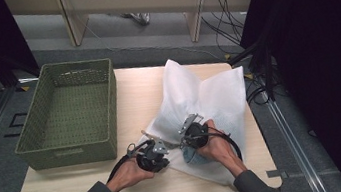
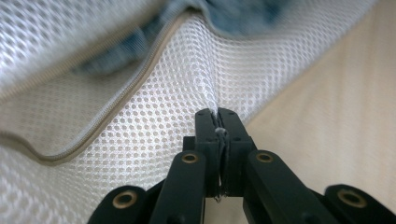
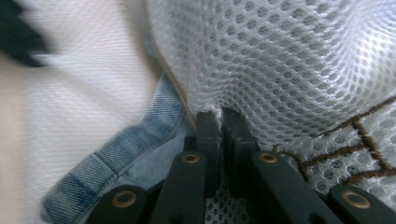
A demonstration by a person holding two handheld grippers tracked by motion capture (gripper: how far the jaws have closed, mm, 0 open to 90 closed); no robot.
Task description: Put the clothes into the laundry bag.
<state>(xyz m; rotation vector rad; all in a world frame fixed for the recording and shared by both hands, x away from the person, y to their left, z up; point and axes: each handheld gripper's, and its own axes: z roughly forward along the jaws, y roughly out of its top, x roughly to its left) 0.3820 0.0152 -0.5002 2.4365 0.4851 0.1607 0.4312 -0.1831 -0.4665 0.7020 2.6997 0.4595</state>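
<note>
Pinching white mesh laundry bag, left gripper and right gripper each clamp a fold at frame centre; blue denim garment shows inside. Bag lies on pale wooden tabletop; woven green basket left, grey floor beyond.

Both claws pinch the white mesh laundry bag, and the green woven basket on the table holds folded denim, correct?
Not quite: the high view shows the green woven basket empty. The denim sits at the white mesh laundry bag, which both the left claw and right claw pinch.
</note>
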